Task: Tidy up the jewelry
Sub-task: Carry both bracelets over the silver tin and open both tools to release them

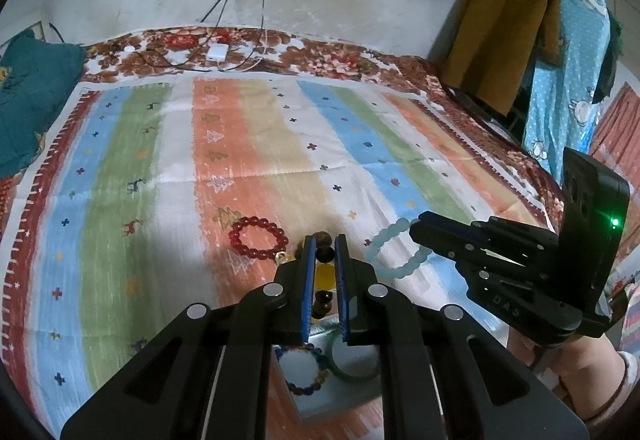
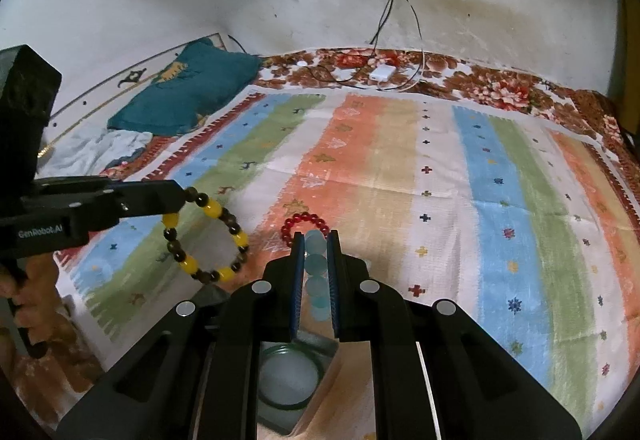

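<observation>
My left gripper (image 1: 324,244) is shut on a yellow-and-brown bead bracelet (image 1: 325,274), held above the bed; it shows hanging from that gripper (image 2: 182,195) in the right wrist view (image 2: 208,236). My right gripper (image 2: 316,240) is shut on a pale blue bead bracelet (image 2: 316,268), which also shows in the left wrist view (image 1: 394,252) at that gripper (image 1: 416,230). A red bead bracelet (image 1: 258,238) lies on the striped cloth (image 1: 260,143), just beyond both grippers (image 2: 305,226). Below my fingers a box holds a multicoloured bead bracelet (image 1: 306,386) and a green bangle (image 2: 286,376).
A teal pillow (image 2: 188,95) lies at the bed's far left. A white charger (image 1: 217,51) and cables lie at the head of the bed by the wall. Clothes (image 1: 504,39) hang at the right. The box's rim (image 1: 296,406) sits at the near edge.
</observation>
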